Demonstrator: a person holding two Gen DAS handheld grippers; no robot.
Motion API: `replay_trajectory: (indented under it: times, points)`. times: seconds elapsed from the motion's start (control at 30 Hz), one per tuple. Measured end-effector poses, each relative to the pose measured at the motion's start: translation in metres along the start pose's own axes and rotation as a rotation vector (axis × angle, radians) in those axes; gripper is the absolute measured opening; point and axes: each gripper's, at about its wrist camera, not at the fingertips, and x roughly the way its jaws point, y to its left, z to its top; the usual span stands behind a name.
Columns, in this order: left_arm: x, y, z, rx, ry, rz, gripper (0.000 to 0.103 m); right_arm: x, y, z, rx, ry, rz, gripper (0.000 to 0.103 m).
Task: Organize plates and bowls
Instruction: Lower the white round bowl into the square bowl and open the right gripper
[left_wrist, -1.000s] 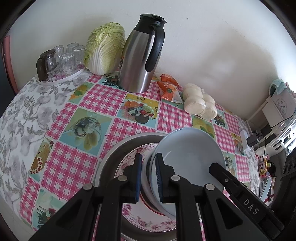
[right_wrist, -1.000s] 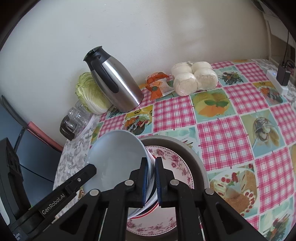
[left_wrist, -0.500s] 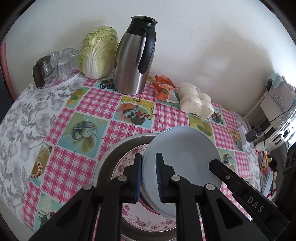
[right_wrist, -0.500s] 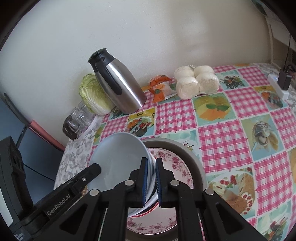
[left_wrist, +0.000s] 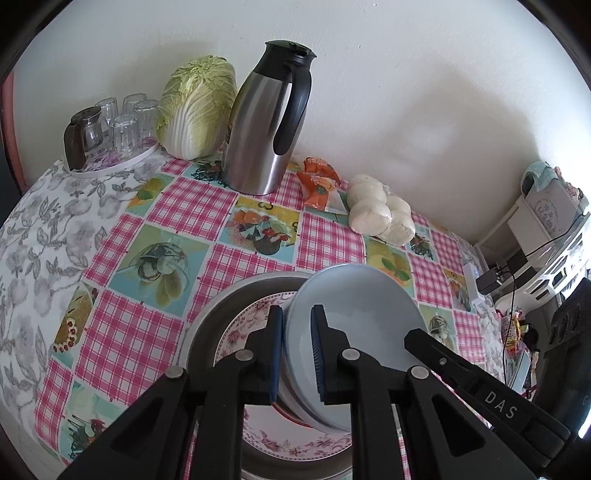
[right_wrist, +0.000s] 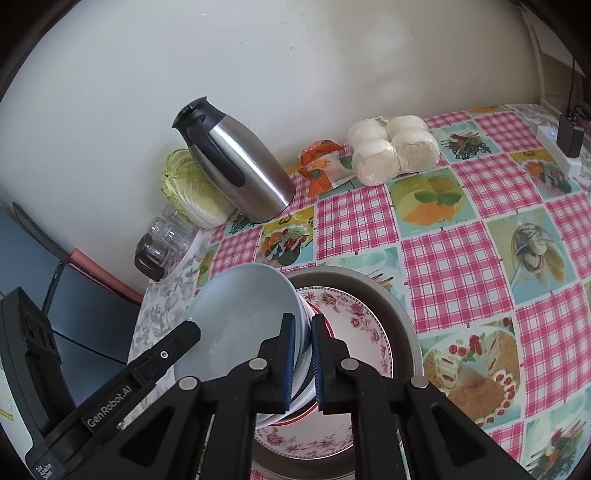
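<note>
A pale blue bowl (left_wrist: 362, 314) (right_wrist: 240, 314) tops a small stack of white bowls (right_wrist: 304, 411), one of them red-rimmed. The stack hangs tilted just above a floral plate (left_wrist: 243, 325) (right_wrist: 354, 321), which lies in a round metal basin (left_wrist: 218, 314) (right_wrist: 391, 306). My left gripper (left_wrist: 297, 332) is shut on the stack's rim on one side. On the opposite side my right gripper (right_wrist: 303, 343) is shut on the rim. Each view shows the other gripper's finger (left_wrist: 443, 354) (right_wrist: 166, 354) reaching across the blue bowl.
Along the wall stand a steel thermos jug (left_wrist: 258, 140), a napa cabbage (left_wrist: 197, 107), a tray of upturned glasses (left_wrist: 110, 125), an orange packet (left_wrist: 317, 181) and a bag of white buns (left_wrist: 380, 214). A power strip (right_wrist: 557, 155) lies at the far right; a white shelf (left_wrist: 546, 221) stands beyond the table.
Both grippers keep their hold on the bowl stack. The views have tipped only slightly, and nothing on the table has moved.
</note>
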Motion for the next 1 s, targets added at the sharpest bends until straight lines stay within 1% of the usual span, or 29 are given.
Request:
replay_trajectory:
  times: [0.1,0.37,0.47,0.57,0.73,0.77,0.83,0.87,0.9,0.97,1.0]
  points:
    - [0.005,0.001,-0.001,0.000,0.013,0.022,0.014,0.003,0.001,-0.001,-0.012,0.009,-0.011,0.010]
    - [0.004,0.001,-0.001,0.002,0.010,0.026,0.014,0.007,0.002,-0.002,-0.032,0.015,-0.021,0.010]
    - [0.002,0.001,-0.001,0.002,0.003,0.032,0.014,0.005,0.003,-0.003,-0.029,0.011,-0.024,0.013]
    - [-0.002,-0.001,0.000,0.010,-0.013,0.054,0.014,-0.003,0.006,-0.002,-0.053,-0.022,-0.052,0.013]
    - [-0.013,0.000,0.002,0.011,-0.053,0.082,0.017,-0.020,0.012,0.003,-0.092,-0.083,-0.074,0.013]
    - [-0.014,0.001,0.002,0.008,-0.062,0.093,0.020,-0.022,0.012,0.003,-0.097,-0.092,-0.080,0.013]
    - [-0.016,0.004,0.003,-0.009,-0.073,0.121,0.055,-0.022,0.011,0.004,-0.101,-0.094,-0.091,0.013]
    - [-0.016,0.007,0.004,-0.020,-0.076,0.131,0.058,-0.022,0.010,0.004,-0.099,-0.088,-0.099,0.015]
    - [-0.015,0.009,0.004,-0.026,-0.073,0.133,0.059,-0.021,0.008,0.005,-0.095,-0.083,-0.102,0.020]
    - [-0.014,0.013,0.004,-0.043,-0.062,0.138,0.060,-0.020,0.004,0.005,-0.091,-0.078,-0.119,0.028]
    - [-0.012,0.015,0.004,-0.052,-0.055,0.145,0.062,-0.020,0.003,0.005,-0.093,-0.079,-0.129,0.031]
